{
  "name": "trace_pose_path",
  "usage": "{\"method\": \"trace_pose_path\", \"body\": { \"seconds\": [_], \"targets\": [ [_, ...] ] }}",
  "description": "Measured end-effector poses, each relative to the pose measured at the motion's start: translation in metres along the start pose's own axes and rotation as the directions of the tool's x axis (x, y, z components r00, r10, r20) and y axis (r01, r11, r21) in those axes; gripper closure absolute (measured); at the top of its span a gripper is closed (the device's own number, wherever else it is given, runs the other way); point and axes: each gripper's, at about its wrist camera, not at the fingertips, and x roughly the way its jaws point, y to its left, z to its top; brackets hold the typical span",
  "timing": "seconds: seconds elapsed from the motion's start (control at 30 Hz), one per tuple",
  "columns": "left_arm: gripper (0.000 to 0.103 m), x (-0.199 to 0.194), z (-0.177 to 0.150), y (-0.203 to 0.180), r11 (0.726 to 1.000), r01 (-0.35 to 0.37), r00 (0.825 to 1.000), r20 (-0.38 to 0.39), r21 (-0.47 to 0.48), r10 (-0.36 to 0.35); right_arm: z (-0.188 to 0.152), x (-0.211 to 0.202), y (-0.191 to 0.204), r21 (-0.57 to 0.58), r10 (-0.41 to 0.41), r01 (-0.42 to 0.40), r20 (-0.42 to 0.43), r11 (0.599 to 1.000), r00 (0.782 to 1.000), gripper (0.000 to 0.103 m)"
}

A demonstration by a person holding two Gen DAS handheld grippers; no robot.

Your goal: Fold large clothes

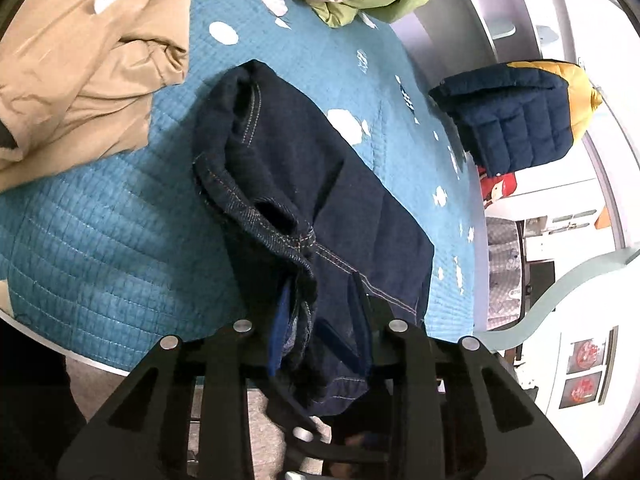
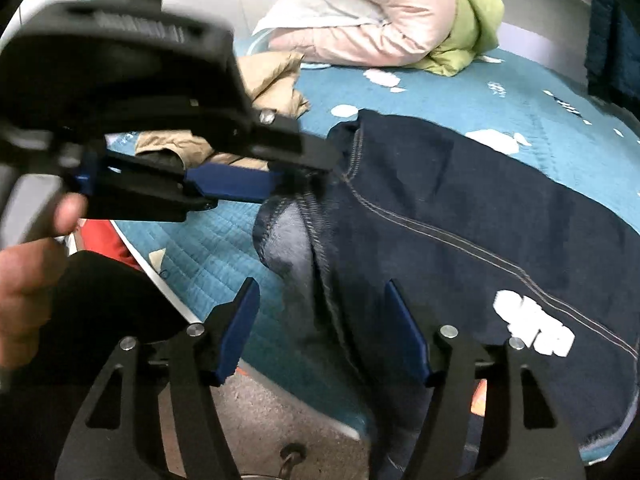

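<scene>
Dark blue jeans (image 1: 320, 168) lie folded on a teal quilted bedspread (image 1: 100, 248). In the left wrist view my left gripper (image 1: 320, 296) is shut on a bunched seamed edge of the jeans and holds it a little off the bed. The right wrist view shows the same jeans (image 2: 480, 208) with a white patch (image 2: 532, 328). There the left gripper (image 2: 296, 178) pinches the hem from the left. My right gripper (image 2: 321, 284) stands open, its blue pads (image 2: 240, 332) on either side of a fold of denim without pressing it.
A tan garment (image 1: 80, 80) lies crumpled at the bed's far left. Pink (image 2: 380, 20) and green (image 2: 468, 32) clothes are piled at the head. A navy and yellow padded jacket (image 1: 512, 120) hangs on the right. A person's hand (image 2: 24, 280) holds the left tool. Grey floor (image 2: 272, 412) shows below.
</scene>
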Motion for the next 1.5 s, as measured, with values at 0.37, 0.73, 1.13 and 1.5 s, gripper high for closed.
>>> {"method": "trace_pose_path", "body": {
  "seconds": [0.37, 0.73, 1.13, 1.5],
  "targets": [
    [0.053, -0.022, 0.006, -0.008, 0.995, 0.090, 0.995, 0.033, 0.035, -0.091, 0.013, 0.001, -0.029, 0.153, 0.006, -0.017, 0.073, 0.988, 0.997, 0.093],
    [0.030, -0.004, -0.002, -0.045, 0.977, -0.161, 0.979, 0.146, 0.137, 0.141, -0.011, -0.122, -0.147, 0.562, 0.041, -0.236, 0.337, 0.793, 0.941, 0.093],
    [0.027, 0.151, -0.067, -0.113, 0.914, -0.209, 0.959, -0.112, 0.348, 0.262, -0.118, -0.150, -0.271, 0.868, -0.169, -0.083, 0.188, 0.489, 0.968, 0.083],
    [0.022, 0.181, -0.094, -0.112, 0.872, -0.264, 0.931, -0.126, 0.412, 0.341, -0.155, -0.186, -0.288, 0.904, -0.231, 0.054, 0.050, 0.424, 0.972, 0.064]
  ]
}}
